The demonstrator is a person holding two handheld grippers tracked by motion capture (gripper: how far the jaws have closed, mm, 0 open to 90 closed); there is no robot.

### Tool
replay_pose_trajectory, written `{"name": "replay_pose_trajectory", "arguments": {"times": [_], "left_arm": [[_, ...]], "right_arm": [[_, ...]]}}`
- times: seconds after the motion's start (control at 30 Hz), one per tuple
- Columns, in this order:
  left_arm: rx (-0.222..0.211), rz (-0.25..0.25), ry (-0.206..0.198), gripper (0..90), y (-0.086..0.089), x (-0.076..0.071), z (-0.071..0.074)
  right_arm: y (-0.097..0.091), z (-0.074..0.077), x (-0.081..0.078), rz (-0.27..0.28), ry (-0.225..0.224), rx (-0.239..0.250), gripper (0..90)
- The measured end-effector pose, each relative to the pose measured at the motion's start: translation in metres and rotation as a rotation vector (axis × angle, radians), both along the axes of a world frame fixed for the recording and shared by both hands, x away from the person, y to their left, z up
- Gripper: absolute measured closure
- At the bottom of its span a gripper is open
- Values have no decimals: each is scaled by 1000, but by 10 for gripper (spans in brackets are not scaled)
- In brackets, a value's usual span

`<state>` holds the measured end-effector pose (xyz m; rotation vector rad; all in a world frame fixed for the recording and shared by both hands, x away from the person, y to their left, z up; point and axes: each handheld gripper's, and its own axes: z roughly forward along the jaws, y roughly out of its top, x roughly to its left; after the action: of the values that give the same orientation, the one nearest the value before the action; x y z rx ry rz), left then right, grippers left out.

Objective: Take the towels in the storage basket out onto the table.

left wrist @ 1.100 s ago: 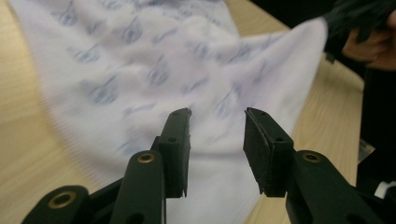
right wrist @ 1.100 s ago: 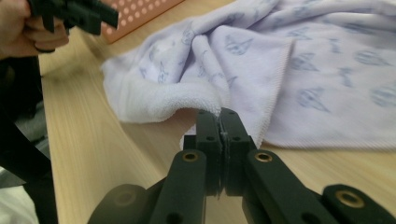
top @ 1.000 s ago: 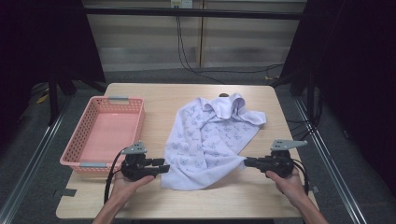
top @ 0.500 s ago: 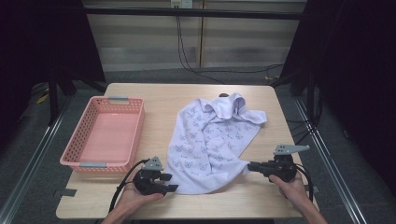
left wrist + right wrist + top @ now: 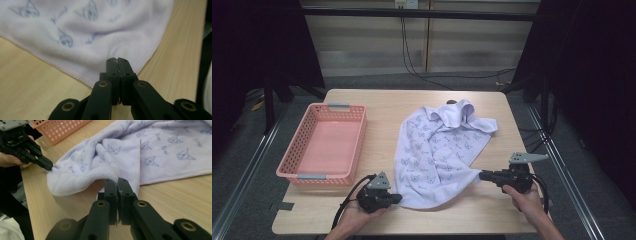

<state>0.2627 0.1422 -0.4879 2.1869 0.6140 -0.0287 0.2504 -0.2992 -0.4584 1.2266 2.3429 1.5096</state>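
Table: light wooden table (image 5: 387, 107) fills the middle of the high view.
Basket: pink perforated plastic basket (image 5: 357, 145) at centre left, on the table's left part.
Towel: white printed terry towel (image 5: 437, 155) right of the basket, from upper centre, where it is bunched, down to lower centre.
Left gripper: black two-jaw left gripper (image 5: 398, 198) at lower left of centre, below the basket, at the towel's lower left corner.
Right gripper: black two-jaw right gripper (image 5: 482, 175) at lower right, at the towel's right corner.
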Motion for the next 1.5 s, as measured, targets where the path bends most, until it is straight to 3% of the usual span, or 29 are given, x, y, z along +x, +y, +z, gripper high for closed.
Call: {"name": "replay_pose_trajectory", "arguments": {"times": [0.07,0.2,0.33,0.4,0.53,0.67,0.8,0.9,0.97,1.03,1.07,1.13,1.2,1.23,1.33,1.43,1.5], "left_arm": [[-105,37,3,885,6,9,11],[-209,76,-38,886,6,25,38],[-263,79,-98,886,-1,44,73],[-322,97,-111,886,-5,57,94],[-372,115,-166,886,-12,73,129],[-444,119,-238,886,-14,75,170],[-495,124,-291,886,-6,69,203],[-504,119,-319,886,3,57,212],[-475,91,-310,886,9,43,203],[-439,96,-288,886,15,31,187],[-434,86,-259,886,19,26,174],[-406,92,-208,886,27,15,145],[-381,94,-155,885,37,1,112],[-377,99,-133,885,40,-4,101],[-310,95,-62,884,51,-25,67],[-262,82,-18,880,60,-38,52],[-237,80,2,874,67,-44,46]], "right_arm": [[-2,6,1,-2,-14,8,876],[-6,29,5,-17,-69,19,877],[-10,65,10,-26,-147,34,878],[-14,84,16,-37,-184,38,878],[-27,123,30,-80,-252,60,879],[-39,160,39,-116,-319,85,879],[-48,200,32,-136,-401,102,879],[-50,219,17,-121,-451,120,880],[-48,215,7,-93,-449,131,880],[-40,194,-8,-57,-407,100,880],[-38,184,-14,-40,-388,93,880],[-31,153,-29,-9,-321,80,880],[-26,119,-45,15,-251,97,880],[-23,99,-56,21,-214,87,880],[-16,62,-80,40,-129,66,880],[-6,32,-103,90,-45,47,863],[-1,20,-112,124,-10,14,768]]}}
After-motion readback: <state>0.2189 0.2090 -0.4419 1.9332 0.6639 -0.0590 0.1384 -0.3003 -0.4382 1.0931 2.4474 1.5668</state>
